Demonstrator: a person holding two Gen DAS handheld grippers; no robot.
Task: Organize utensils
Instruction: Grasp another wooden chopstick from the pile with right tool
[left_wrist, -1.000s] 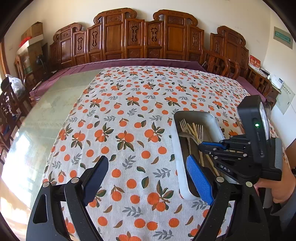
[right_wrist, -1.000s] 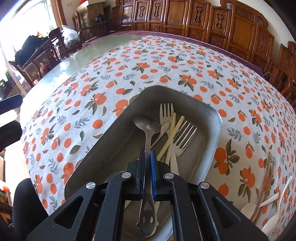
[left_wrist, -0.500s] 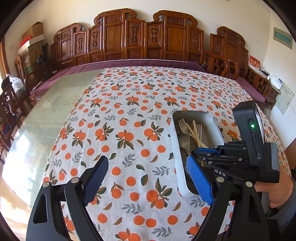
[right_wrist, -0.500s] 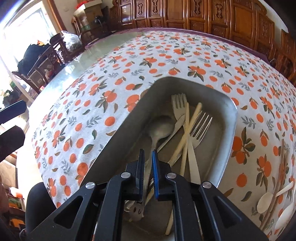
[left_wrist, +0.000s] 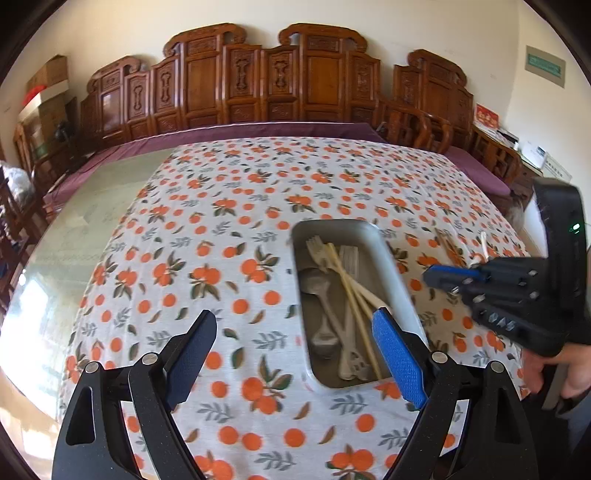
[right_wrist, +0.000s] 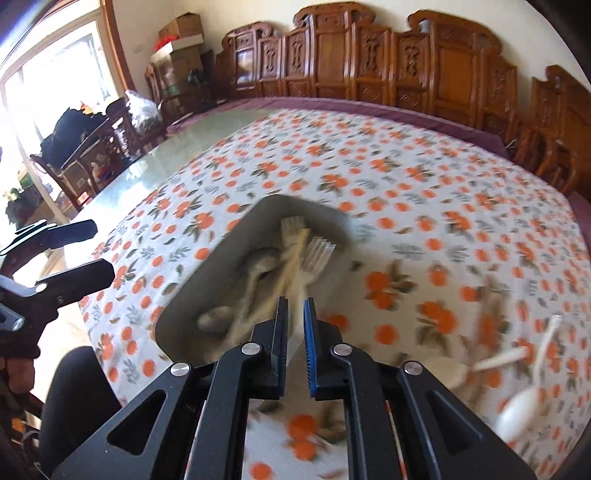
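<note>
A grey metal tray (left_wrist: 397, 282) (right_wrist: 207, 280) on the orange-print tablecloth holds forks (left_wrist: 349, 258), a metal spoon (left_wrist: 319, 291) and pale chopsticks (left_wrist: 354, 291). My left gripper (left_wrist: 295, 350) is open wide and empty, low over the cloth at the tray's near left corner. My right gripper (right_wrist: 294, 325) (left_wrist: 430, 275) is slightly open and empty, above the tray's right rim. White plastic spoons (right_wrist: 517, 406) and wooden utensils (right_wrist: 487, 325) lie on the cloth to the right, blurred.
The tablecloth (left_wrist: 221, 236) covers a large glass-topped table (left_wrist: 74, 229). Carved wooden chairs (left_wrist: 280, 81) line the far side. A hand (left_wrist: 565, 373) holds the right gripper at the right edge.
My right gripper let go of the metal spoon, which now lies in the tray. It then lifted and swung right, off the tray. The left gripper barely moved.
</note>
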